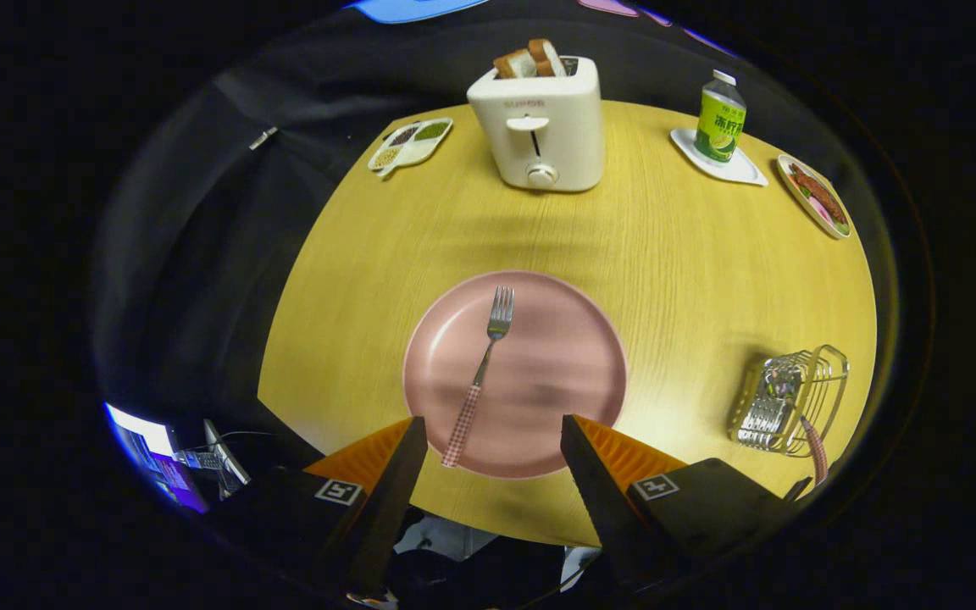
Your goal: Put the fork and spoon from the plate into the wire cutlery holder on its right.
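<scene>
Item, fork [483,373]: lying alone on pink plate [590,373], checked handle nearest my gripper [492,445], whose fingers stand wide apart holding nothing; I would descend squarely over the handle, then carry right to the wire holder [789,398].

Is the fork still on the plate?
Yes. The fork lies flat on the pink plate, just ahead of the open gripper.

Fork [485,373] lies on pink plate [581,339]; spoon [812,440] in wire holder [789,398].
</scene>
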### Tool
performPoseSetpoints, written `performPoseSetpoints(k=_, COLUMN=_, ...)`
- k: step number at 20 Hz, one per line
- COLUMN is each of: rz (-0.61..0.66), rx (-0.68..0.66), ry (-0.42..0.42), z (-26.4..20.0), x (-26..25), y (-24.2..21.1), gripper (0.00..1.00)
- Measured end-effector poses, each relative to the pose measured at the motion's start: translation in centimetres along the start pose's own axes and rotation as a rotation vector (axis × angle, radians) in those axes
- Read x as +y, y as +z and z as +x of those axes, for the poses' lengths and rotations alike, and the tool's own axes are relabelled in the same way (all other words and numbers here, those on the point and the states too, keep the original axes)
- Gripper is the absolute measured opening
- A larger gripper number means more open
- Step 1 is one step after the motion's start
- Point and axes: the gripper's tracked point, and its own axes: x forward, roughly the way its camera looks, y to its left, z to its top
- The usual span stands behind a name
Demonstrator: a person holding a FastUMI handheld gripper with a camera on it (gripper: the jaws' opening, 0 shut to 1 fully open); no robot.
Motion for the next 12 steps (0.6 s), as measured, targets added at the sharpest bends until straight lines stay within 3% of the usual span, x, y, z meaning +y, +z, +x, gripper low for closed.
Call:
performPoseSetpoints(k=4, rz=0.008, rx=0.050, ry=-0.021, z=3.1, x=1.0, y=-0.8, gripper=0.97)
performPoseSetpoints(k=9, rz=0.073, rx=0.111, ry=-0.028, z=5.4, x=1.6, y=-1.5, gripper=0.76)
performPoseSetpoints(k=12, rz=0.123, rx=0.167, ry=-0.014, z=6.2, x=2.0, y=-2.6, gripper=0.75)
